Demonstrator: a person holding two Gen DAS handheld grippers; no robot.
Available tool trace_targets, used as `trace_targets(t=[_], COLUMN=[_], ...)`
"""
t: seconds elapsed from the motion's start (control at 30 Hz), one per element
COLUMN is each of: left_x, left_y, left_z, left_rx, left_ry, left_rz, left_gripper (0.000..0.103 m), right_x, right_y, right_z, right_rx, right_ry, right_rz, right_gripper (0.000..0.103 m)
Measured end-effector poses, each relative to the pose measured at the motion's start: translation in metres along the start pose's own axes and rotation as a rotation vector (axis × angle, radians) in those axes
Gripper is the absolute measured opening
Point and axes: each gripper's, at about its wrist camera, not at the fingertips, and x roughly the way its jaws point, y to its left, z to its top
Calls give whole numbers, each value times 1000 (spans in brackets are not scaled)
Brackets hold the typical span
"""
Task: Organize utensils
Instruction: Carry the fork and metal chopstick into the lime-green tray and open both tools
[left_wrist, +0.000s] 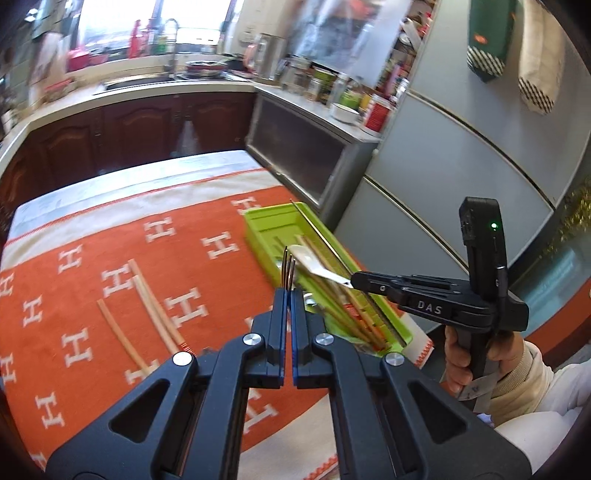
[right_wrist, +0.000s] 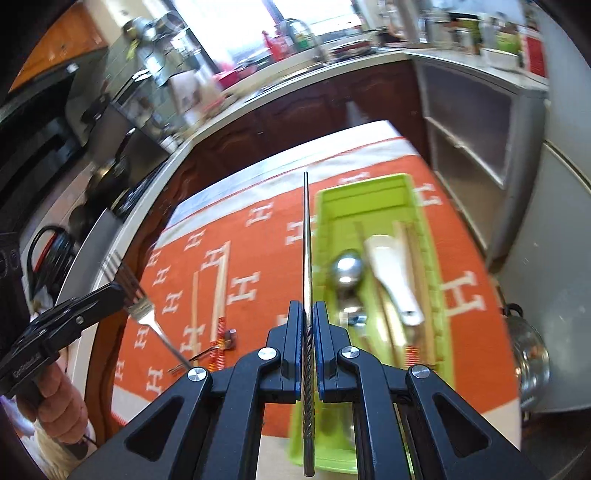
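My left gripper (left_wrist: 288, 291) is shut on a metal fork (left_wrist: 287, 271); in the right wrist view the fork (right_wrist: 138, 299) hangs over the table's left side. My right gripper (right_wrist: 308, 306) is shut on a thin metal chopstick (right_wrist: 307, 240) with a twisted handle, held above the cloth just left of the green tray (right_wrist: 436, 266). In the left wrist view the right gripper (left_wrist: 354, 282) hovers over the tray (left_wrist: 258, 221). The tray holds a metal spoon (right_wrist: 347, 269), a white spoon (right_wrist: 391, 273) and wooden chopsticks (right_wrist: 413, 258).
Wooden chopsticks (left_wrist: 155, 306) lie loose on the orange H-patterned cloth (left_wrist: 92, 295). A small metal piece (right_wrist: 229, 338) lies near them. A grey fridge (left_wrist: 461, 166) stands right of the table, kitchen counters behind, and a steel pot (right_wrist: 532, 354) at far right.
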Motion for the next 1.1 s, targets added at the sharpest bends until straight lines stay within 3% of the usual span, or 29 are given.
trace_targets(t=[0.23,0.47,0.67,0.87,1.1], left_x=[65,142,190,203,174], left_y=[-30,-33,-19,-16,-17], left_z=[18,28,34,31,25], left_rx=[70,79,8,-23,-27], left_ry=[136,266,291,299,236], left_rz=[-51,0,88,110,147], left_gripper=[0,0,0,0,0], right_x=[1,29,57,66,75], right_y=[-44,-70,-91,-91,-81], right_z=[-6,-9,2,11,11], right_rx=[66,123,170,177,154], right_ry=[5,27,62,34,38], right_rz=[-36,-57,-45,-38,-45], right_gripper=[5,5,5,9,9])
